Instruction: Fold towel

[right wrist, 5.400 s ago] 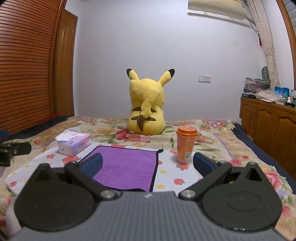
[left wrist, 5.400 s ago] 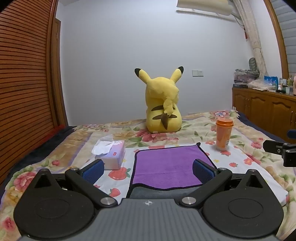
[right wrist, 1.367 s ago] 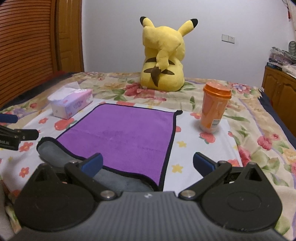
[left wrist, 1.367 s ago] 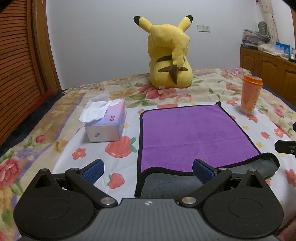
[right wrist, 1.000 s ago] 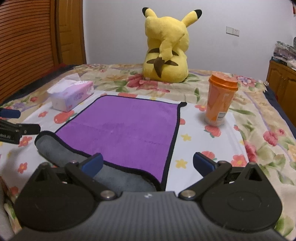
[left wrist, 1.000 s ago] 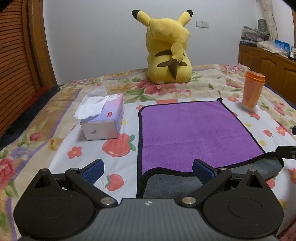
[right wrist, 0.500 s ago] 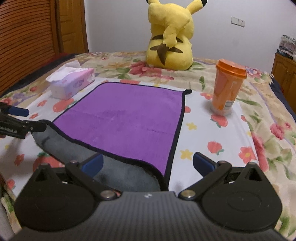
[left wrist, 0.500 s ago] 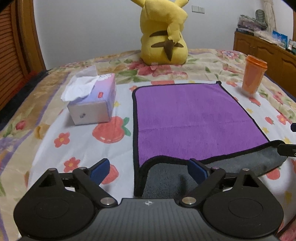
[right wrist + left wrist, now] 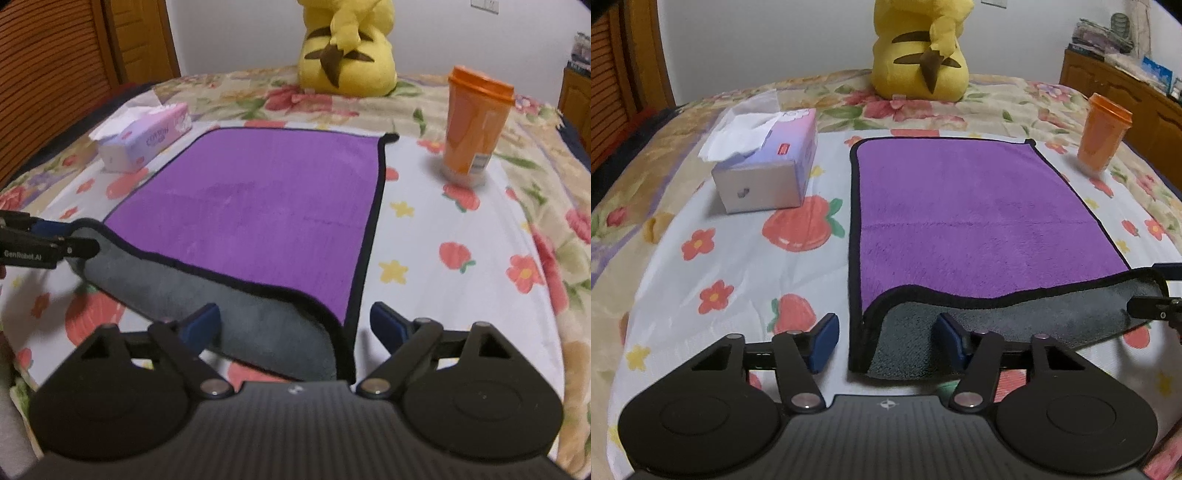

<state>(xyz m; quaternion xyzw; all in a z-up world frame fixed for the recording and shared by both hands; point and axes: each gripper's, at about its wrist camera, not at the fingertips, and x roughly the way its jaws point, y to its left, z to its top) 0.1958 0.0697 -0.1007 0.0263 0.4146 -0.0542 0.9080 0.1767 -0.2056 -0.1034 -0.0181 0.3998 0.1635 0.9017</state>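
Note:
A purple towel (image 9: 975, 206) with black trim and a grey underside lies flat on the flowered bedspread; its near edge is curled up, grey side showing (image 9: 1015, 325). It also shows in the right wrist view (image 9: 258, 199). My left gripper (image 9: 886, 341) is open, its fingers straddling the near left corner of the towel. My right gripper (image 9: 295, 325) is open, its fingers straddling the near right corner. Each gripper's tip shows at the edge of the other's view, by the curled edge.
A tissue box (image 9: 764, 166) stands left of the towel. An orange lidded cup (image 9: 476, 125) stands to its right. A yellow plush toy (image 9: 919, 55) sits behind it. A wooden cabinet (image 9: 1126, 88) lines the right wall.
Both grippers have come down and forward over the towel's near corners. The left gripper's fingers have narrowed a little. The towel has not moved.

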